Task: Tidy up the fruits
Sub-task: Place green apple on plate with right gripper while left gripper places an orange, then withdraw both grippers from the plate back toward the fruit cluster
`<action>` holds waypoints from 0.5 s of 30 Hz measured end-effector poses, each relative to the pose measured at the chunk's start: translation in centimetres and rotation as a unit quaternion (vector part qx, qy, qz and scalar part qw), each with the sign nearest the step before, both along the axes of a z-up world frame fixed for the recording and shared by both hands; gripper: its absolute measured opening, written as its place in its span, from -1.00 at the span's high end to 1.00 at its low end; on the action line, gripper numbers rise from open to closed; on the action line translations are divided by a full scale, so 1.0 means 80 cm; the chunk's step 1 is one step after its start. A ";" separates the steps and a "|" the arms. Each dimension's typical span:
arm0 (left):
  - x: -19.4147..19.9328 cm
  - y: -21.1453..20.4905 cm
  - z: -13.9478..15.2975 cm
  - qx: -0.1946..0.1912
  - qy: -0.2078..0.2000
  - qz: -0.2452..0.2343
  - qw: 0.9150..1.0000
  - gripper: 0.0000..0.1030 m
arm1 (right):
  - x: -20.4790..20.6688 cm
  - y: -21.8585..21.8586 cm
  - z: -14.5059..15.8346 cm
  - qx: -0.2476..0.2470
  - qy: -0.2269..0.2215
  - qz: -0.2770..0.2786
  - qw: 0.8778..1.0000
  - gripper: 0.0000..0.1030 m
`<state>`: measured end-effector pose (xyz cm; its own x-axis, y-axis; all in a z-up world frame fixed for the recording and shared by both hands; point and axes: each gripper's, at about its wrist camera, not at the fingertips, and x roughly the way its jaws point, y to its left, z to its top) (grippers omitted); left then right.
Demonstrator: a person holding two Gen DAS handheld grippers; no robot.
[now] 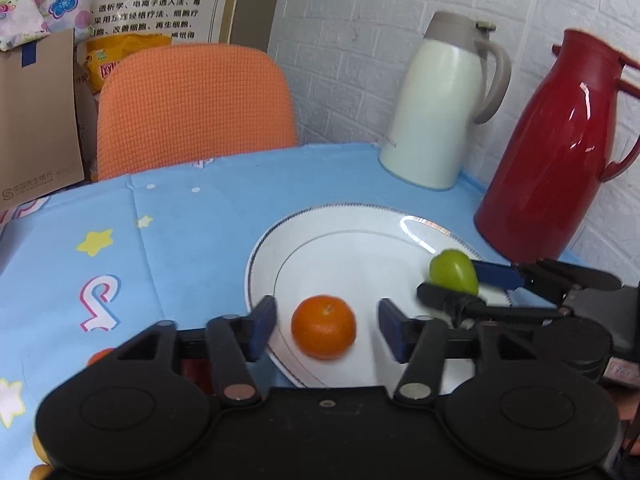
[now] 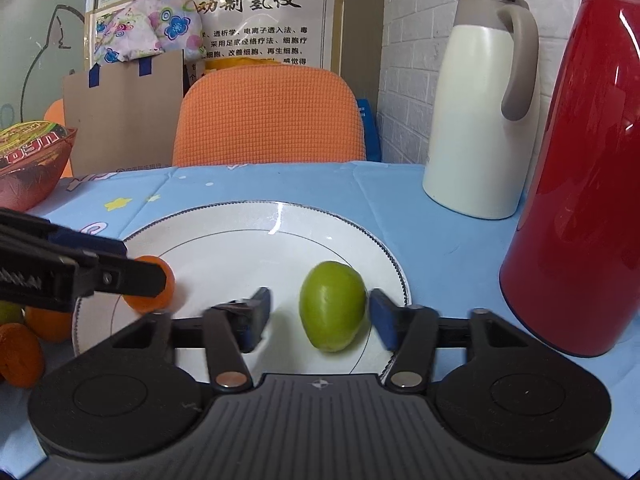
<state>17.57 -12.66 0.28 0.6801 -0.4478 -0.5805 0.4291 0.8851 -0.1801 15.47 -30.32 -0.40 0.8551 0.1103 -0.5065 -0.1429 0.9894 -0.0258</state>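
On the plate (image 2: 256,216), which sits on the desk (image 1: 192,216) in front of the jugs, lie two fruits: the orange (image 1: 323,327) toward its left side and the green fruit (image 2: 333,306) toward its right. Left gripper (image 1: 327,330) straddles the orange with its jaws spread wide, pads clear of the peel on both sides; right gripper (image 2: 320,316) likewise brackets the green fruit, jaws released, with the right pad very near its skin. Both fruits look set down, so the step appears to be the letting go. To do it well, I would draw each gripper straight back and slightly up, keeping the pads from brushing the fruits, since round fruit rolls easily. More fruit (image 2: 24,340) waits left of the plate.
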 end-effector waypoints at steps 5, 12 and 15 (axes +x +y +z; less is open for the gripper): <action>-0.024 0.005 0.019 0.002 -0.050 0.021 0.999 -1.00 | -0.018 0.000 0.010 0.012 -0.029 0.011 0.999 -1.00; -0.054 0.018 0.030 0.010 -0.051 0.051 0.997 -1.00 | -0.041 0.009 0.018 0.019 -0.038 0.007 0.999 -1.00; -0.072 0.025 0.034 0.010 -0.050 0.056 0.997 -1.00 | -0.057 0.017 0.022 0.020 -0.046 0.009 0.999 -1.00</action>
<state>11.83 -10.65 3.02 0.7803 -0.3550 -0.5149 0.3421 0.9315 -0.1238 10.94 -28.96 1.37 0.8955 0.1441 -0.4212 -0.1589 0.9873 -0.0001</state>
